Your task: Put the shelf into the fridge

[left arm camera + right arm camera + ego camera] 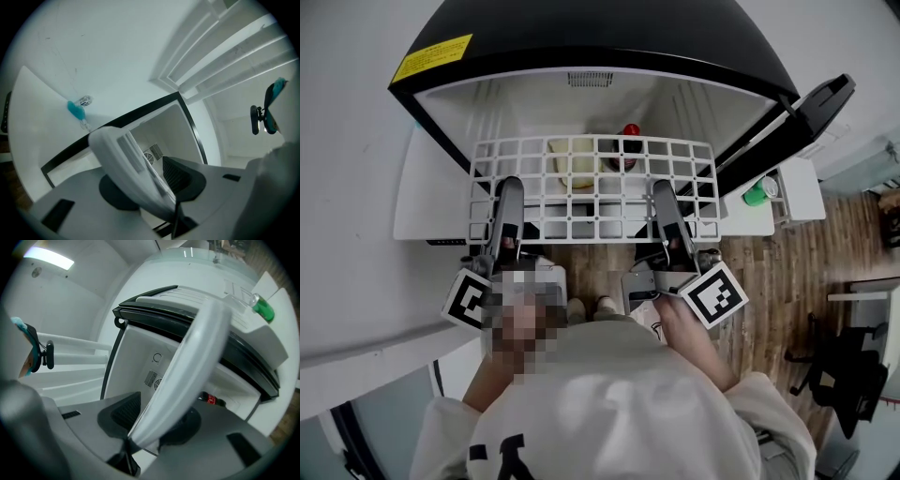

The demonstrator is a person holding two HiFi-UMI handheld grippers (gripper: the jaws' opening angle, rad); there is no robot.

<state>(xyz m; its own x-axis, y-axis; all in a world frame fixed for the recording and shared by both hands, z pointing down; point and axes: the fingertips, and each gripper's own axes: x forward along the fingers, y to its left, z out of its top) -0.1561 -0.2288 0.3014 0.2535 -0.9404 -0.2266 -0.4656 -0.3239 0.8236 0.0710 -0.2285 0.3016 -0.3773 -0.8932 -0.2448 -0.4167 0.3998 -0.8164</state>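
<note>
Reaching forward side by side, the person's hands held the left gripper (pixel 508 187) and right gripper (pixel 664 192) roughly level and tipped slightly upward, each with its marker cube close to the body. Both tongs pinched the near edge of the white wire shelf (pixel 581 197), its rim caught between their pads in each gripper view. The shelf lay flat across the mouth of the open fridge (pixel 487 103), with its near edge out over the wooden floor (pixel 787 272). Through the grid showed a dark bottle with a red cap (pixel 628 145) and a pale yellow container (pixel 572 164), both standing inside the fridge below the shelf. The black door (pixel 825 103) hung open on the right, and a green bottle (pixel 757 194) sat just below it. A yellow label (pixel 431 58) marked the fridge's black top.
</note>
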